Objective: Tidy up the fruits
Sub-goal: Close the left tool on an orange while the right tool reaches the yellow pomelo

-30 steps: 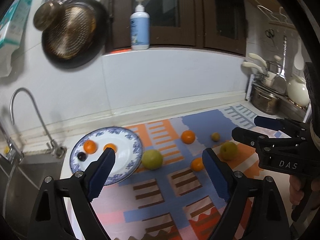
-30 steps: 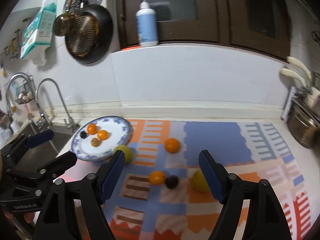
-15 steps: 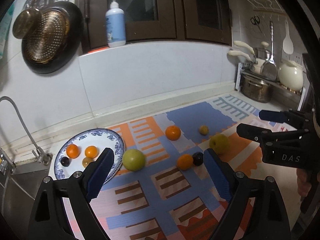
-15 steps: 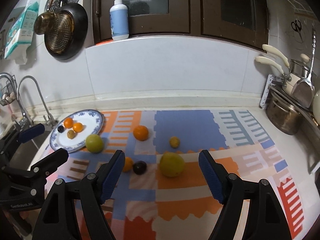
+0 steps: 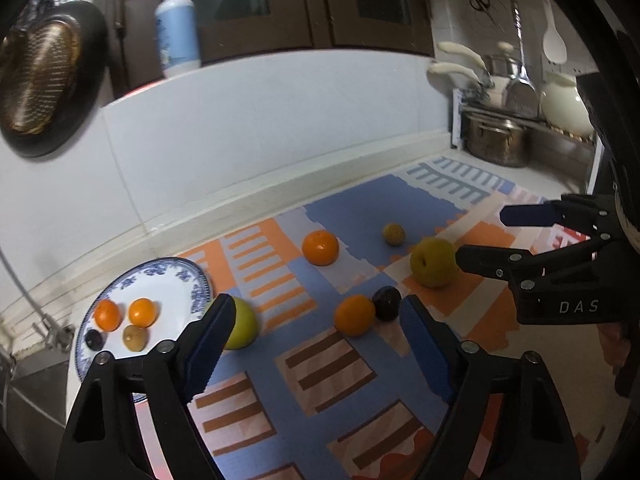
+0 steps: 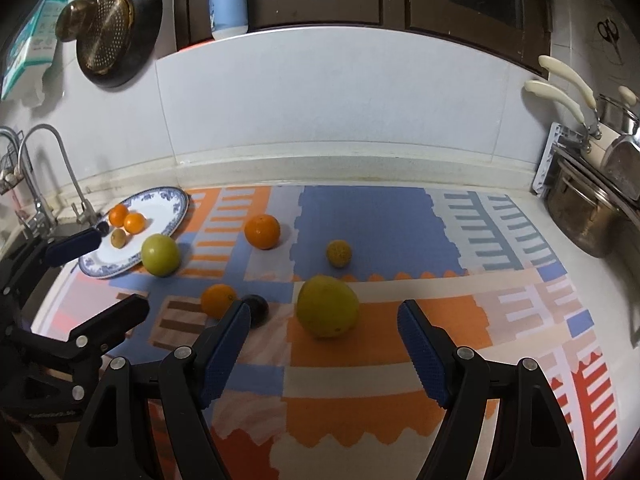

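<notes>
Holding the left gripper (image 5: 314,312) low over a patchwork foam mat of blue, orange and cream squares (image 6: 368,220), tilted downward, jaws standing wide with nothing between the pads, having just been closing a little. Aiming along its fingers at a small round orange (image 5: 354,315) and a dark, plum-like round fruit (image 5: 387,303), the two touching each other on the mat and both clear of the pads. Partly hiding, behind the left finger of that gripper, a round green fruit (image 6: 160,255) lying against the near rim of a blue-and-white patterned porcelain plate (image 6: 168,204).

Holding the right gripper (image 6: 324,314) likewise above the mat and tilted downward, jaws wide apart and gripping nothing. Framing between its blue ribbed pads a large yellow-green round fruit (image 6: 327,306), resting on an orange patch of the mat just ahead of the fingertips and not pressed by either pad.

Showing farther back on the mat a larger round orange (image 6: 262,232) and, to its right and well apart from it, a small dimpled yellow fruit (image 6: 339,253) on the blue patch.

Carrying on the plate, at the mat's left end near the sink tap, two small oranges (image 6: 127,219) side by side, a small brownish fruit (image 6: 118,237) just in front of them, and a small dark fruit (image 5: 95,339) beside those, half hidden in the right wrist view behind the left gripper's upper finger.
</notes>
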Demonstrator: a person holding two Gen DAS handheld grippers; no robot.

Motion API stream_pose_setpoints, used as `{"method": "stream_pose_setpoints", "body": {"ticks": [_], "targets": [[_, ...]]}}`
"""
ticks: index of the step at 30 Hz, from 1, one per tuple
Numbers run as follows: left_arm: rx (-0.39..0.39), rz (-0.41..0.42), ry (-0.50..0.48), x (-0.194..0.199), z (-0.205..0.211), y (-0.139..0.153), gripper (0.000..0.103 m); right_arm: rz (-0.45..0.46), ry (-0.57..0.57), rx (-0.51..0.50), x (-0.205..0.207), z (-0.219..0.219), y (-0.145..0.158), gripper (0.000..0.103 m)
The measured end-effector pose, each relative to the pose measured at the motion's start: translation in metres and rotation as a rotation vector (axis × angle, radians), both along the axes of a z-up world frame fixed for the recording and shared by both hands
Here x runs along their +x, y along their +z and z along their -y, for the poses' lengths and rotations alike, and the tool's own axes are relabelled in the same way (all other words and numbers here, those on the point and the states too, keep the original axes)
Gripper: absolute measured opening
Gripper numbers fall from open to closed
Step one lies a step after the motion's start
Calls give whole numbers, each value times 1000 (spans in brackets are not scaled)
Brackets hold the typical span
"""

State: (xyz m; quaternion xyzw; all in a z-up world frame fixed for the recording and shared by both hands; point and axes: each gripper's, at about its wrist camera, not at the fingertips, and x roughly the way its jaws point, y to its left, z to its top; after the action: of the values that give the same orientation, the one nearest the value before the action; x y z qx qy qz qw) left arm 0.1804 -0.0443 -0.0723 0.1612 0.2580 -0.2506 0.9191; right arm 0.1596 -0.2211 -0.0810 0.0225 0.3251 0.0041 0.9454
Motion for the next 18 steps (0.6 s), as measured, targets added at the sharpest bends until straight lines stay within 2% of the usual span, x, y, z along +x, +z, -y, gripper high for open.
{"method": "stream_pose_setpoints", "body": {"ticks": [8,14,18], "targets": [[10,-91,-80,24,11,-24,64,-24,3,29,18,4,-18,76],[25,-146,-122,36,19,-38,55,-45,-7,55,29,7,-28,76],[22,-182,-146,41,21,-40,52,-65,-13,74,34,9,-35,74]]}}
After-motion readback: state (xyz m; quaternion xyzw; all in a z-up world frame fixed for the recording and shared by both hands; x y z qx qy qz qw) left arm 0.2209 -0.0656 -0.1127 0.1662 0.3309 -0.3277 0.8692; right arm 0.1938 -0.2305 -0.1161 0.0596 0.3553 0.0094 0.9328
